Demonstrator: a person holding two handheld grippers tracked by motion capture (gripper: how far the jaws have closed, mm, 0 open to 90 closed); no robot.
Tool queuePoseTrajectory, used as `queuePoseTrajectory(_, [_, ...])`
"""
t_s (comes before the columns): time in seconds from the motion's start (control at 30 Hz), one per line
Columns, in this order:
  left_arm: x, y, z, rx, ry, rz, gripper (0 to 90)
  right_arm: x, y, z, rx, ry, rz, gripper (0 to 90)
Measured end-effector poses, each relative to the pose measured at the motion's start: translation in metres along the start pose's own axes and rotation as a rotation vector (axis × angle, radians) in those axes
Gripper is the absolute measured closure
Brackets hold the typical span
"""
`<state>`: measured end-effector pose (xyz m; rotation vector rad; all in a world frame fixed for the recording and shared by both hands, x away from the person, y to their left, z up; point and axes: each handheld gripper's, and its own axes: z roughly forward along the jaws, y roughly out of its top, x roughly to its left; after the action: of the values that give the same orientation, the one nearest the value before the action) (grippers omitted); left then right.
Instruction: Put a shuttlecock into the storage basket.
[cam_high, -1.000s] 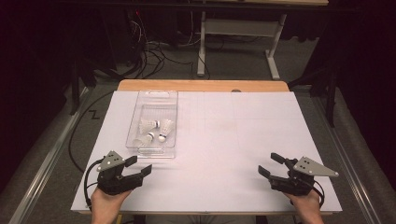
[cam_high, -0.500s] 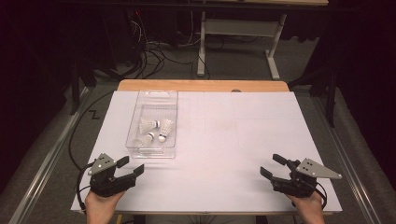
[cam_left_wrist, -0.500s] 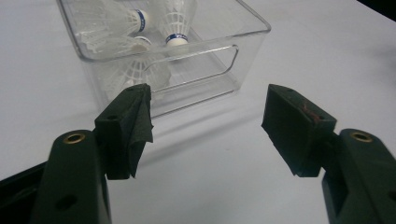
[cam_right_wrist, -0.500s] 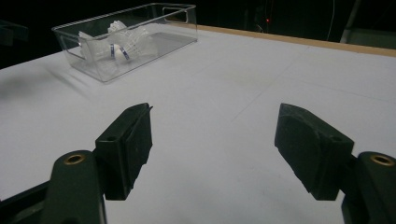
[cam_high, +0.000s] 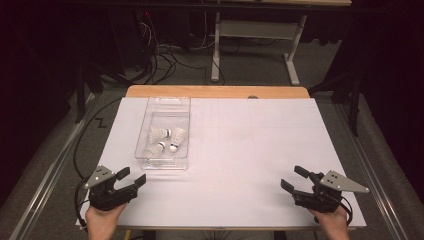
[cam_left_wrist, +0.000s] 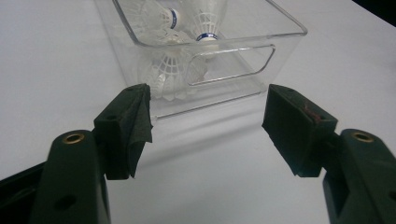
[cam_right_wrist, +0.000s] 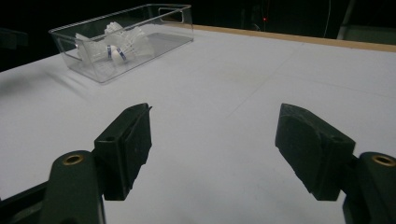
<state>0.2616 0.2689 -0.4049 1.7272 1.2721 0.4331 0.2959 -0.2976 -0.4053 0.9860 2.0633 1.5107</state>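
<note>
The white-covered table (cam_high: 240, 165) carries a clear plastic bin (cam_high: 165, 131) toward its far left part, holding 3 shuttlecocks (cam_high: 165, 140) at its near end. The left gripper (cam_high: 129, 180) waits at the near left corner, just short of the bin, jaws wide and empty. The right gripper (cam_high: 295, 178) hovers at the near right corner, equally open and empty. Nothing is picked yet; all the handling remains

On the table (cam_high: 260, 150), a clear bin (cam_high: 168, 105) sits left of centre toward the far edge, holding three shuttlecocks (cam_high: 165, 140). The left gripper (cam_high: 129, 180) lies just before the bin; the right gripper (cam_high: 294, 179) is well apart at the near right.
</note>
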Motion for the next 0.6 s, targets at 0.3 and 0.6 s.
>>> queuePoseTrajectory(0.3, [0.008, -0.003, 0.004, 0.004, 0.014, -0.016, 32.9, -0.006, -0.001, -0.002, -0.009, -0.011, 0.019, 27.4])
queuePoseTrajectory(0.6, [0.013, -0.005, 0.009, 0.013, -0.002, -0.030, 32.6, -0.012, -0.004, -0.002, -0.011, -0.019, 0.052, 27.3])
